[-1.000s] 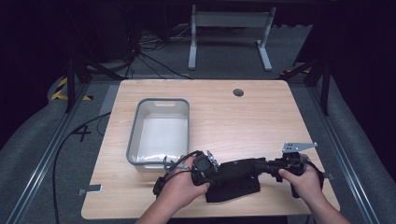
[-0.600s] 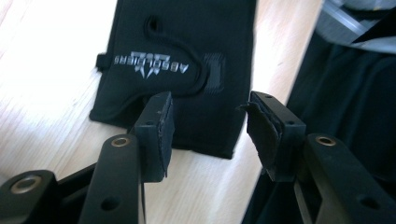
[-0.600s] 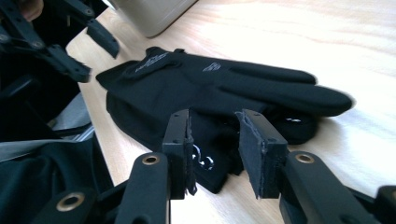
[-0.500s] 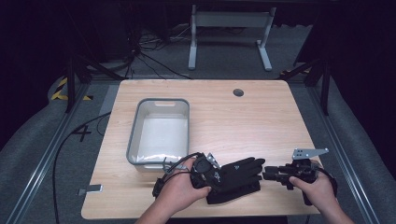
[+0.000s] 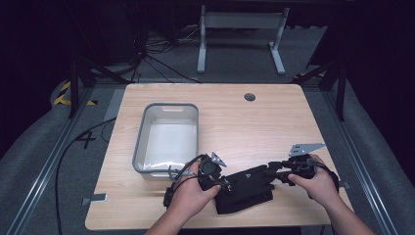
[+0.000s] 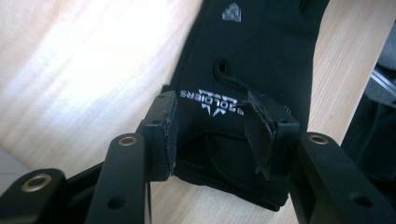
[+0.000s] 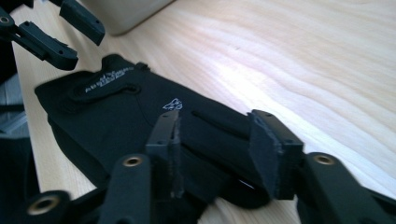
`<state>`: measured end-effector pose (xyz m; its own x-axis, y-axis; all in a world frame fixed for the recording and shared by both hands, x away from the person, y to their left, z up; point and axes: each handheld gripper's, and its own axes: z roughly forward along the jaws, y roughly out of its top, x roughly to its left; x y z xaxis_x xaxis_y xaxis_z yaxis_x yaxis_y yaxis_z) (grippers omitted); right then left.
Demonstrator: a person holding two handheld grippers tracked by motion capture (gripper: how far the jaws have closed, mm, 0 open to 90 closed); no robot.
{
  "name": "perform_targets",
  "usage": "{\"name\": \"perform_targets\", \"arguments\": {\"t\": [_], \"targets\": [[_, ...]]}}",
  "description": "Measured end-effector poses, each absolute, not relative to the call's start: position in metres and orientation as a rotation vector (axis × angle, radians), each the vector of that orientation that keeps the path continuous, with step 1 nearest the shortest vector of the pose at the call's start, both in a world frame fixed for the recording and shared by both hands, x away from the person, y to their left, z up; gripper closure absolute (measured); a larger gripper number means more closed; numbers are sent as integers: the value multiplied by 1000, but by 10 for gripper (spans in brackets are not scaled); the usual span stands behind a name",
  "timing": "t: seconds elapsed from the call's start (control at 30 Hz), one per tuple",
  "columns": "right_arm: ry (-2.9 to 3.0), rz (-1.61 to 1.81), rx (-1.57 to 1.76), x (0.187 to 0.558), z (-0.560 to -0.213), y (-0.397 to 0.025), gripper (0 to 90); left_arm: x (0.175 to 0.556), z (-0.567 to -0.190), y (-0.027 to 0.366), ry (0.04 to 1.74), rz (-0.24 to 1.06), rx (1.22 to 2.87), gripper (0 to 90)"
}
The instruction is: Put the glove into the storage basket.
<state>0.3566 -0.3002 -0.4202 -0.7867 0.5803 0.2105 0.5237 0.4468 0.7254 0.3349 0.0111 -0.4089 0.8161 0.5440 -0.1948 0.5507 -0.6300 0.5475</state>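
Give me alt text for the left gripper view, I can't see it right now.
The left gripper has its black jaws open around the cuff end of a black glove lying on the light wooden table. White lettering on the cuff strap sits between the jaws, and a small white logo shows farther up the glove.

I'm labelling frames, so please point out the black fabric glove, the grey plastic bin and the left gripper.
Black fabric glove point(image 5: 247, 182), high view, its back.
Grey plastic bin point(image 5: 139, 142), high view, left rim.
Left gripper point(image 6: 212, 133), left gripper view, midway between fingertips.

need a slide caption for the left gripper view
Left gripper with open jaws straddling the cuff of a black fabric glove with white lettering, lying on the light wooden table.
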Motion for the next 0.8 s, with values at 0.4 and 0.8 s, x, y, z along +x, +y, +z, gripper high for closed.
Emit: {"name": "perform_targets", "arguments": {"t": [0.4, 0.8], "targets": [[2735, 1082, 756, 352, -440, -280, 398, 336, -430, 1, 741, -64, 2497, 468], [2751, 1017, 705, 351, -442, -276, 488, 336, -439, -3, 724, -86, 2538, 399]]}}
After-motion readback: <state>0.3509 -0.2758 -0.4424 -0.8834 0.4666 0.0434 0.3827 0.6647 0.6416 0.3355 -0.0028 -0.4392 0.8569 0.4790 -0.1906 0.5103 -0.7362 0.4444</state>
